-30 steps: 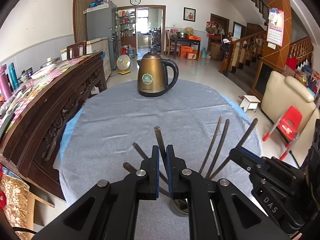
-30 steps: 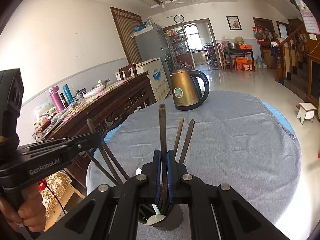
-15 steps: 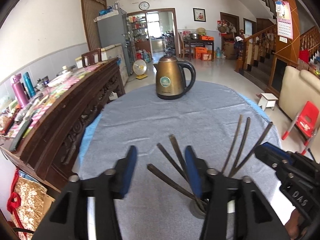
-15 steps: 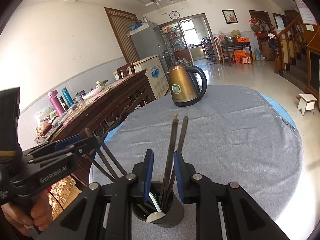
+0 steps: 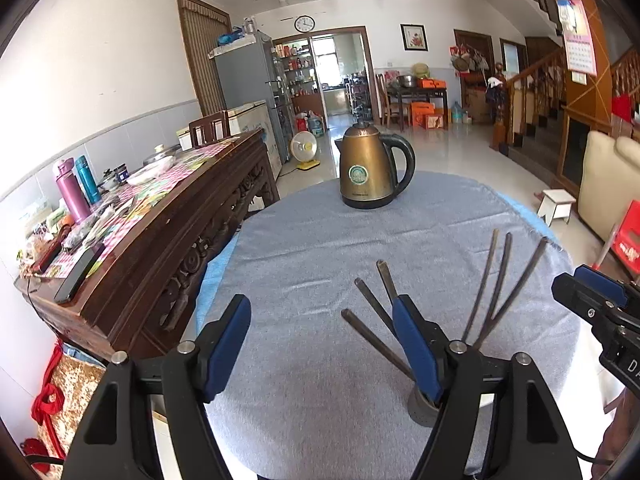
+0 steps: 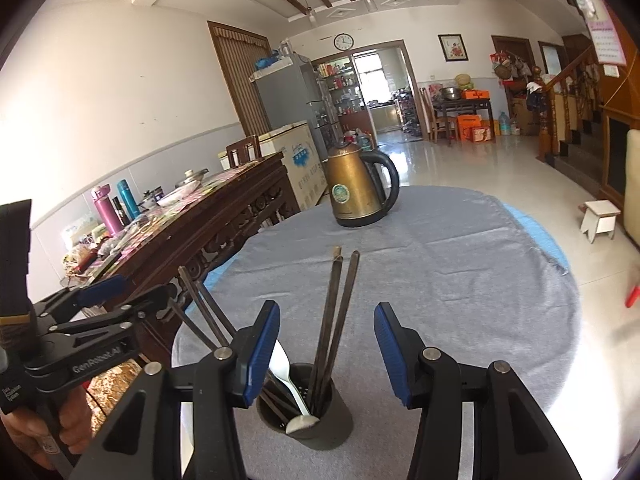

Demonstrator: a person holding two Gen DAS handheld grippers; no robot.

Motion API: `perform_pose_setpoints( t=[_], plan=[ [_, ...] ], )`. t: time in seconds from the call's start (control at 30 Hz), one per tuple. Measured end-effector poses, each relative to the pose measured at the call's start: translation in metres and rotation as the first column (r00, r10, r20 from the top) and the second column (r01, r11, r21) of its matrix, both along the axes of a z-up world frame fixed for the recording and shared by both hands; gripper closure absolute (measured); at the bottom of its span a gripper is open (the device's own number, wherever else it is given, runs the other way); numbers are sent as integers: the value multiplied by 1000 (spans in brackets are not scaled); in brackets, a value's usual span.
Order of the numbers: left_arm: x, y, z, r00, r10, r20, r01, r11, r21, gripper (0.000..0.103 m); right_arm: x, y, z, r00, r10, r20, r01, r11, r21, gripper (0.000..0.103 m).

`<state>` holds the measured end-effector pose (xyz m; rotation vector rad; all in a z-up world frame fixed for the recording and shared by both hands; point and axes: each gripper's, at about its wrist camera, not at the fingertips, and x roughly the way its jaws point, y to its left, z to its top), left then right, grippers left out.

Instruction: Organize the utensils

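Both grippers are opening, nothing pinched: left gripper [image 5: 320, 352], marked "GenRobot.AI", and right gripper [image 6: 326, 354] above the chopstick holder [image 6: 320, 420] at the table's [image 6: 460, 280] near edge.

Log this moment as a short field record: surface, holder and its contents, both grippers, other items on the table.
surface: round table under a grey cloth
holder: dark cup, upright near the table's front edge
contents: dark chopsticks fanned out, plus a white spoon
left gripper: jaws opening, nothing between the fingers; one finger stands in front of the chopsticks
right gripper: jaws opening, chopsticks stand in the gap, untouched
other: brass-coloured kettle at the far side of the table
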<state>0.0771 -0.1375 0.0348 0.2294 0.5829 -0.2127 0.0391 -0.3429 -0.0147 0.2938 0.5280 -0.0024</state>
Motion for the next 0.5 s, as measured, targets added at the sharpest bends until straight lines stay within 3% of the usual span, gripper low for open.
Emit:
perform_pose_setpoints(
  t=[0.23, 0.33, 0.5],
  plan=[
    [-34, 10, 10, 995, 43, 89, -47, 998, 44, 6, -37, 12, 18, 999, -31, 6, 32, 998, -63, 44],
    [-45, 13, 8, 994, 34, 108, -41, 997, 68, 5, -49, 17, 19, 999, -39, -3, 39, 996, -83, 44],
    [-52, 21, 2, 997, 40, 71, -44, 997, 60, 5, -63, 20, 14, 998, -62, -25, 60, 996, -68, 44]
  ],
)
